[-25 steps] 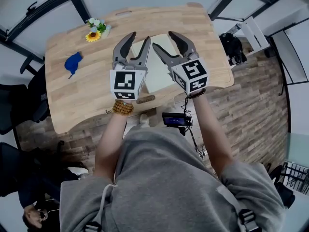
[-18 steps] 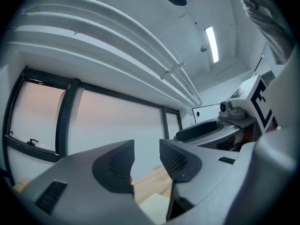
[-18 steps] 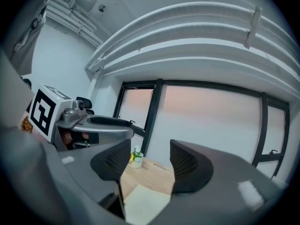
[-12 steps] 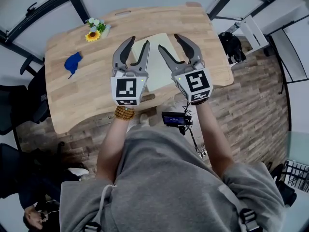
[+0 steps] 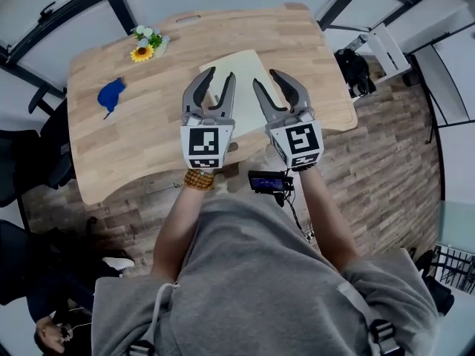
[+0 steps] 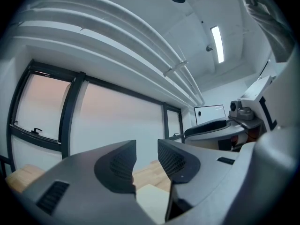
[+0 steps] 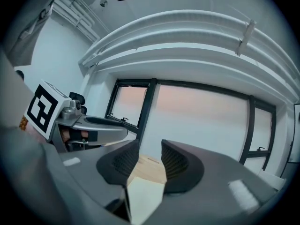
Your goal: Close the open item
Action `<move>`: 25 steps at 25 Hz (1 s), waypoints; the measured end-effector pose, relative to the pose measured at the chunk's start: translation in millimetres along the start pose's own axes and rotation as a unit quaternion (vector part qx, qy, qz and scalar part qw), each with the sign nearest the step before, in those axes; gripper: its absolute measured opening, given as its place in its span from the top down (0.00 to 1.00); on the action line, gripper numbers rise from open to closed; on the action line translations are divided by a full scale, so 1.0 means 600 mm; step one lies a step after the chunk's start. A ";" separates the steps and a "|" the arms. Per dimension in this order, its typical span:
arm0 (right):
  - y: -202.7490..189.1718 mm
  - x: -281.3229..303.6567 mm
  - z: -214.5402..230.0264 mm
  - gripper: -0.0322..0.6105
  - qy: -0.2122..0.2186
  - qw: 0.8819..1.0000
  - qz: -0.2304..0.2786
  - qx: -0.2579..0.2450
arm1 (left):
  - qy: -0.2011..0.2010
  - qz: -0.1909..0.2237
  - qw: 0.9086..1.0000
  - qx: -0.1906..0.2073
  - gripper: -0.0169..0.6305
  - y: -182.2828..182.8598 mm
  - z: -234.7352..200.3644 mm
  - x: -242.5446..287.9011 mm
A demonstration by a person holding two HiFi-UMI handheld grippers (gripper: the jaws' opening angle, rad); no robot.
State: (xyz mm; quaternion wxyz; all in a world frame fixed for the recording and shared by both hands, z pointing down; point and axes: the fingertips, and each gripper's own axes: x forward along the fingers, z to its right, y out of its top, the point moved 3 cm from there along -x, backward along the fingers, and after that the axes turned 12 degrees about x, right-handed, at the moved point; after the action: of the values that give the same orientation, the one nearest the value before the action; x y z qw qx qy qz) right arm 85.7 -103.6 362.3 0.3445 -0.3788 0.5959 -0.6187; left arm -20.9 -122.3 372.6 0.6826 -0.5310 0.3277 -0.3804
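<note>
A pale cream flat item, like a folder or thin book, lies in the middle of the wooden table. Whether it lies open I cannot tell. Both grippers hang level above its near part, side by side. My left gripper is open with nothing between its fingers, and its jaws have just been closing a little. My right gripper is open and empty too, its jaws having just been closing a lot. The cream item shows below the left gripper, and the same item shows below the right gripper.
A blue object lies at the table's left, and small flowers stand at its far left corner. A black device hangs at the person's waist. A dark chair stands left of the table and a white stand with a black bag to its right.
Both grippers have drawn back toward the near table edge, the left one also shifting right. The right gripper's jaws have narrowed clearly and the left's slightly.
</note>
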 end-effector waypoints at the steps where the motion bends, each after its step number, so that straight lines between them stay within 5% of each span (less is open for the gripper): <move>1: -0.003 -0.002 0.000 0.71 -0.002 1.000 0.000 0.003 | -0.001 -0.002 1.000 0.000 0.75 -0.003 0.003 -0.002; 13: -0.054 -0.024 -0.003 0.92 -0.011 0.999 -0.019 0.043 | -0.009 -0.019 1.000 0.005 0.77 -0.038 0.025 -0.024; 25: -0.076 -0.054 0.005 0.94 0.006 0.986 0.009 0.164 | -0.034 0.003 0.999 -0.002 0.82 -0.031 0.051 -0.032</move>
State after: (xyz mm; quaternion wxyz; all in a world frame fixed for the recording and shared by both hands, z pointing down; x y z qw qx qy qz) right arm 105.0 -73.8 406.1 0.4035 -0.3082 0.4916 -0.7075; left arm -7.6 -94.2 398.3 0.6933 -0.5442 0.3069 -0.3593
